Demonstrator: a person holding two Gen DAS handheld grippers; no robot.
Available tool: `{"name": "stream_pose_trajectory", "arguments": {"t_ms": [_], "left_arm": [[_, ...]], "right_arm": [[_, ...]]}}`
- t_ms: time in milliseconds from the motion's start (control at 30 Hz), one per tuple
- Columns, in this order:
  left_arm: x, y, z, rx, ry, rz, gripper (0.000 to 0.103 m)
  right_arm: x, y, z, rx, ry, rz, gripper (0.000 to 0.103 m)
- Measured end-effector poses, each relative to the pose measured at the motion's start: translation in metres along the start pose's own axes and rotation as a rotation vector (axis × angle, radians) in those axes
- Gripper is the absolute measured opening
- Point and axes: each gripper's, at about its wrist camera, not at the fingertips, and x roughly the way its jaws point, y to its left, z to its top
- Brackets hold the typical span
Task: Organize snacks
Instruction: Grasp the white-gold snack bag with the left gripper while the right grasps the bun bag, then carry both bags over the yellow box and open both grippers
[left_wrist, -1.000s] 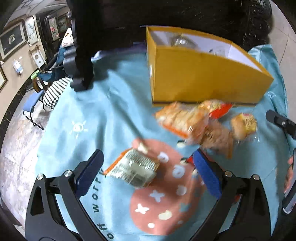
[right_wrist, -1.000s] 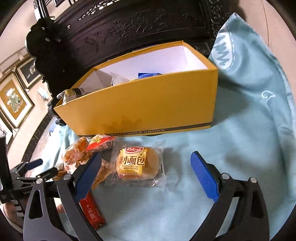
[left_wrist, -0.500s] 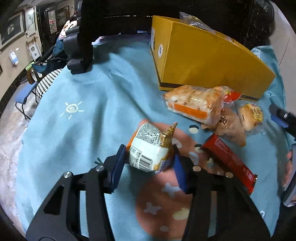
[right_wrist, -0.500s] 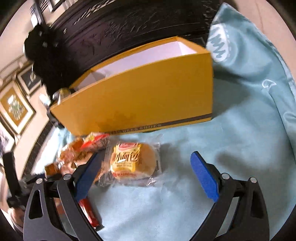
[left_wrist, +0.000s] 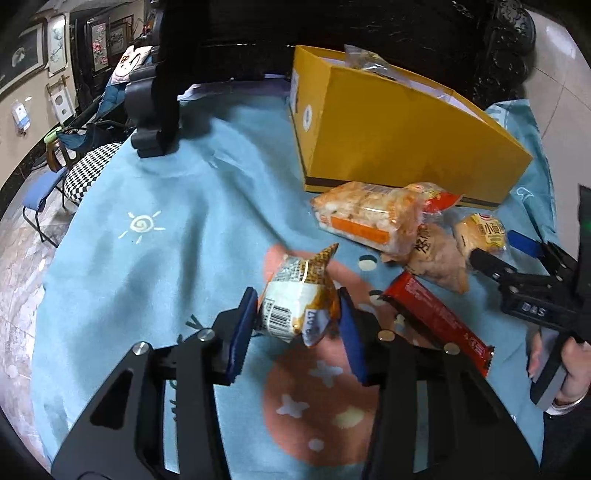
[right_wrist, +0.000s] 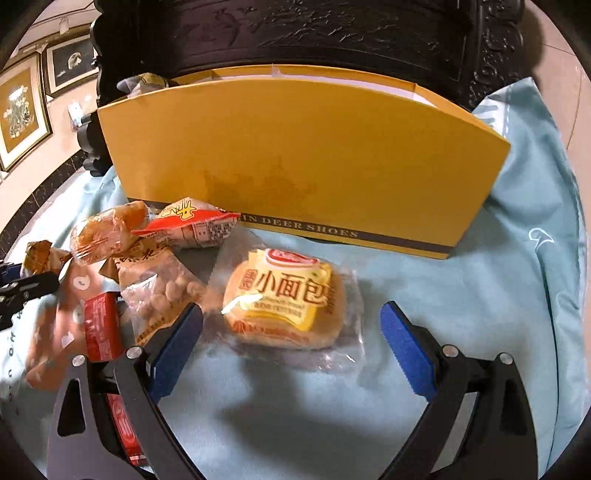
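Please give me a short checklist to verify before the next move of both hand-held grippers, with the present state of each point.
1. Left hand-held gripper has just been closing on the white-and-gold packet; pads press it: ok.
2. Packet clear of the cloth: cannot tell.
3. Right hand-held gripper open: ok.
4. Bread bun packet centred between its pads: not ok, it lies ahead.
5. Yellow box open on top: ok.

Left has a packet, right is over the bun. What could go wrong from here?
1. The left gripper has just closed on the crinkly packet; its loose foil could slip on the way to the yellow box.
2. The right gripper is open around the bun; closing may catch only the clear wrapper.
3. The peanut bag touches the right gripper's left jaw and may get dragged.
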Motion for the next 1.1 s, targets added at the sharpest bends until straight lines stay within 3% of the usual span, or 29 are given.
{"name": "stream_pose_trajectory", "arguments": {"t_ms": [167, 200, 233, 333, 400, 600, 733, 867, 900, 933, 1000, 1067, 1100], "left_arm": [[0.005, -0.002, -0.002, 0.004, 0.008, -0.011, 0.044], [0.006, -0.002, -0.002, 0.004, 0.010, -0.013, 0.044], [0.007, -0.002, -0.002, 0.005, 0.010, -0.013, 0.044], [0.007, -0.001, -0.002, 0.003, 0.007, -0.017, 0.044], [0.007, 0.000, -0.002, -0.002, 0.006, -0.022, 0.044], [0.009, 0.000, -0.002, -0.001, 0.007, -0.022, 0.045], [0.011, -0.002, -0.003, 0.007, 0.014, -0.016, 0.046], [0.015, -0.002, -0.003, 0.011, 0.019, -0.011, 0.047], [0.015, -0.002, -0.003, 0.009, 0.021, -0.012, 0.048], [0.016, -0.001, -0.003, 0.008, 0.022, -0.013, 0.048], [0.017, -0.001, -0.004, 0.009, 0.021, -0.012, 0.048], [0.018, -0.001, -0.004, 0.013, 0.018, -0.010, 0.048], [0.018, -0.001, -0.004, 0.015, 0.017, -0.008, 0.048]], "right_arm": [[0.018, -0.008, 0.003, 0.059, 0.069, 0.027, 0.097], [0.022, -0.013, 0.003, 0.088, 0.088, 0.055, 0.091], [0.022, -0.015, 0.002, 0.097, 0.084, 0.052, 0.073], [0.016, -0.026, 0.001, 0.137, 0.067, 0.074, 0.037], [0.013, -0.035, 0.000, 0.182, 0.066, 0.106, 0.031], [0.013, -0.050, -0.004, 0.222, 0.061, 0.150, 0.032], [0.013, -0.052, -0.004, 0.221, 0.043, 0.119, 0.037], [0.010, -0.064, -0.004, 0.290, 0.018, 0.174, 0.037], [0.010, -0.067, -0.004, 0.306, 0.013, 0.182, 0.041], [0.011, -0.069, -0.004, 0.312, 0.013, 0.180, 0.052], [0.010, -0.071, -0.004, 0.322, -0.003, 0.171, 0.061], [0.008, -0.072, -0.003, 0.334, -0.027, 0.196, 0.061], [0.007, -0.072, -0.003, 0.350, -0.038, 0.209, 0.055]]}}
